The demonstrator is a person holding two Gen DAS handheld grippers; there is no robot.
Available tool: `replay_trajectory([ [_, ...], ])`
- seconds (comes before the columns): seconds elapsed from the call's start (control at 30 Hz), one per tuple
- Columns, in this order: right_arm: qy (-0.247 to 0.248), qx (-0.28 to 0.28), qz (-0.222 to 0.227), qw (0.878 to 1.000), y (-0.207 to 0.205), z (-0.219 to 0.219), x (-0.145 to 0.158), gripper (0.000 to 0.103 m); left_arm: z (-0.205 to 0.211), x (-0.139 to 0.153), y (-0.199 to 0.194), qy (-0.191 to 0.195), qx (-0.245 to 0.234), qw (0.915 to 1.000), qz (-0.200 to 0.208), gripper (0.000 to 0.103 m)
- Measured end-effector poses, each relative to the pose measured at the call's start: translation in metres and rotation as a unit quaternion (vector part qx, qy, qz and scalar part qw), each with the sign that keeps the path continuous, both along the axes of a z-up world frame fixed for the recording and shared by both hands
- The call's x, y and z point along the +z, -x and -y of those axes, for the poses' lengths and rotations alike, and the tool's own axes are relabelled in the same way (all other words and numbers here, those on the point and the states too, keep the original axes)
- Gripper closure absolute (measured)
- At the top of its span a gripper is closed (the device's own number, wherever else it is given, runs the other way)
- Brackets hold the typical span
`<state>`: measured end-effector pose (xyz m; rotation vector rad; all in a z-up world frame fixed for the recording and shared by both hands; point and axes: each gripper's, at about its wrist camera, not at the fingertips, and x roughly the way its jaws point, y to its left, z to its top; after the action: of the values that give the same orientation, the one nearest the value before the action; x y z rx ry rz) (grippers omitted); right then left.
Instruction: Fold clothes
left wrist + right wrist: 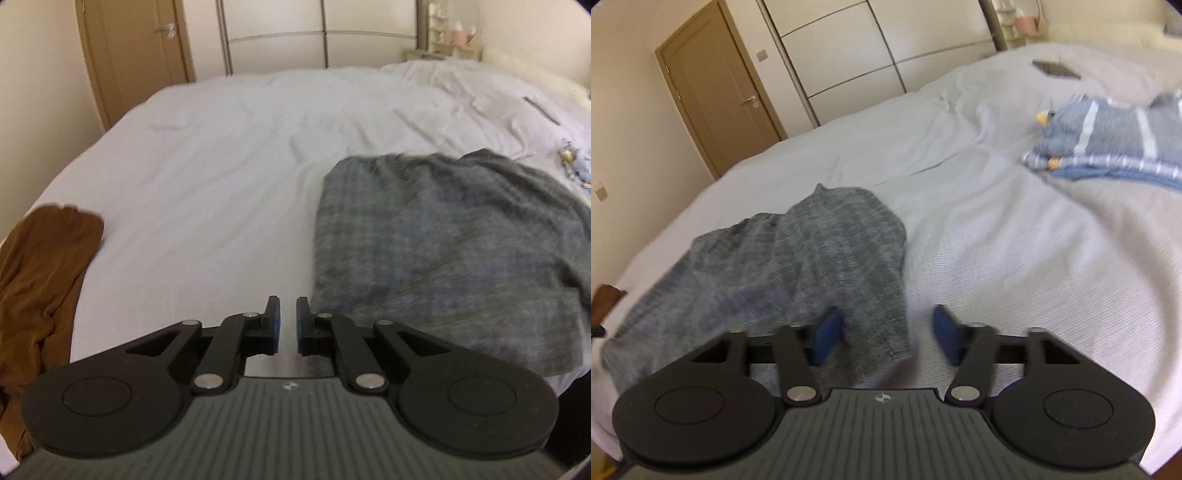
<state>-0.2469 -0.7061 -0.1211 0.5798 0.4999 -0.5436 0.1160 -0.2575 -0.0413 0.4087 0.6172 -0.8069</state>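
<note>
- White bedding covers the bed that fills both views, with a brown door and pale wardrobe panels beyond its far edge.
- The left gripper hovers above the sheet with its blue-padded jaws drawn nearly together, a thin gap between them and nothing in it.
- Just to the right of that gripper and ahead of it lies the grey knit garment, roughly flattened, with its outline uneven and its far right side rumpled.
- Well off to the left of the left gripper, a brown garment sits crumpled at the bed's edge.
- The right gripper has its jaws spread wide, and the near corner of the grey knit garment lies between them; I cannot tell whether the pads touch the cloth.
- Far ahead and to the right of the right gripper rests a blue striped pile that looks folded, with a dark flat object beyond it.
- As it lies, the grey piece fits either a garment being laid out for folding or one partway through its folds.
- Risks, as I judge them: a close on that corner may pinch only the top layer, or take the sheet along with the knit; loose knit may stretch and sag, leaving a skewed edge; both views are blurred, so the corner's place is uncertain.
</note>
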Motion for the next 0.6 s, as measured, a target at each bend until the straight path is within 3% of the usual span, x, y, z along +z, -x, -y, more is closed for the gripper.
replay_trajectory([
  [0.03, -0.007, 0.003, 0.001, 1.0, -0.001, 0.002, -0.001, 0.093, 0.0, 0.004, 0.008, 0.004, -0.015, 0.9998, 0.011, 0.084],
  [0.07, 0.004, 0.001, -0.007, 1.0, 0.0, 0.0, 0.004, 0.101, 0.001, 0.007, 0.016, 0.006, -0.033, 0.9992, 0.023, 0.077],
  [0.17, 0.077, -0.035, -0.05, 0.995, 0.004, -0.008, 0.023, 0.103, 0.003, 0.013, 0.041, 0.007, -0.085, 0.9949, 0.054, 0.071],
  [0.23, 0.143, -0.072, -0.078, 0.984, 0.01, -0.015, 0.038, 0.101, 0.004, 0.006, 0.057, -0.009, -0.117, 0.9907, 0.069, 0.067],
  [0.33, 0.187, -0.074, -0.072, 0.977, 0.018, -0.03, 0.059, 0.093, 0.006, -0.005, 0.08, -0.033, -0.165, 0.9816, 0.09, 0.067],
  [0.4, 0.195, -0.013, -0.051, 0.979, 0.013, -0.052, 0.067, 0.085, 0.008, -0.013, 0.096, -0.05, -0.196, 0.9737, 0.105, 0.067],
  [0.43, 0.201, 0.031, -0.048, 0.978, 0.005, -0.07, 0.065, 0.074, 0.009, -0.018, 0.103, -0.063, -0.209, 0.9692, 0.114, 0.067],
  [0.5, 0.211, 0.118, -0.043, 0.969, -0.012, -0.107, 0.061, 0.066, 0.01, -0.029, 0.114, -0.087, -0.219, 0.9628, 0.133, 0.067],
  [0.6, 0.268, 0.245, -0.06, 0.93, -0.041, -0.168, 0.044, 0.061, 0.006, -0.038, 0.122, -0.093, -0.227, 0.9593, 0.141, 0.064],
])
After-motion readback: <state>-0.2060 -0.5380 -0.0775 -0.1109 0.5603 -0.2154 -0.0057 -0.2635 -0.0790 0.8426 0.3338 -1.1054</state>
